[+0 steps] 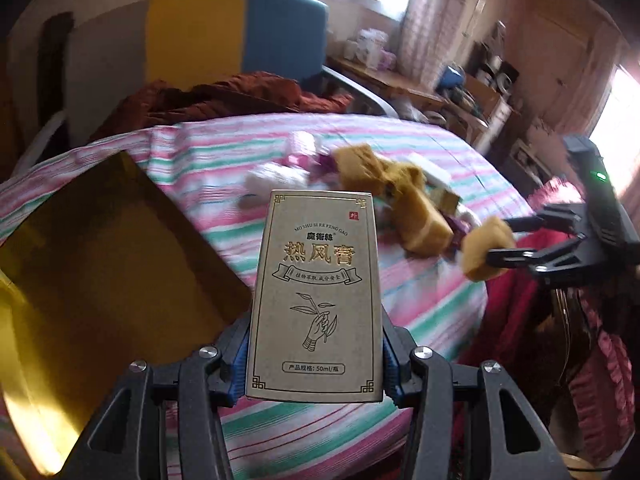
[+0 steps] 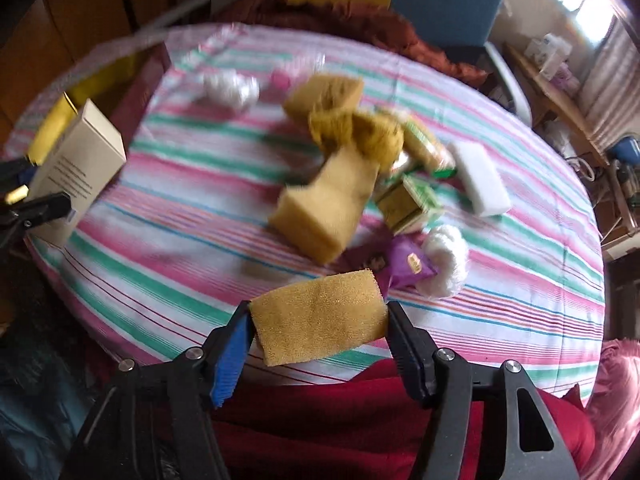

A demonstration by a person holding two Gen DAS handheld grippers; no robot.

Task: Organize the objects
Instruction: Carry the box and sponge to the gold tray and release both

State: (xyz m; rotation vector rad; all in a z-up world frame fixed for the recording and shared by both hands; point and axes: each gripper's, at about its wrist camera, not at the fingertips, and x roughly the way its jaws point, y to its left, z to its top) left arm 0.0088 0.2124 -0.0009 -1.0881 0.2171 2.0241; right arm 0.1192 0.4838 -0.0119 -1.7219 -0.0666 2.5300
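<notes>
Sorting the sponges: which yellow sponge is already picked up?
The yellow sponge clamped in the right tongs; the other sponges lie loose on the striped cloth.

- Left black two-finger gripper (image 1: 316,344), bottom centre of its own wrist view: jaws clamped on the sides of the tall beige printed carton (image 1: 314,296), held upright.
- Right black two-finger gripper (image 2: 320,330), bottom centre of its view: blue-ribbed pads (image 2: 230,354) squeezing the yellow-brown sponge block (image 2: 320,316).
- In the left view, the right gripper reaches in from the right edge.
</notes>
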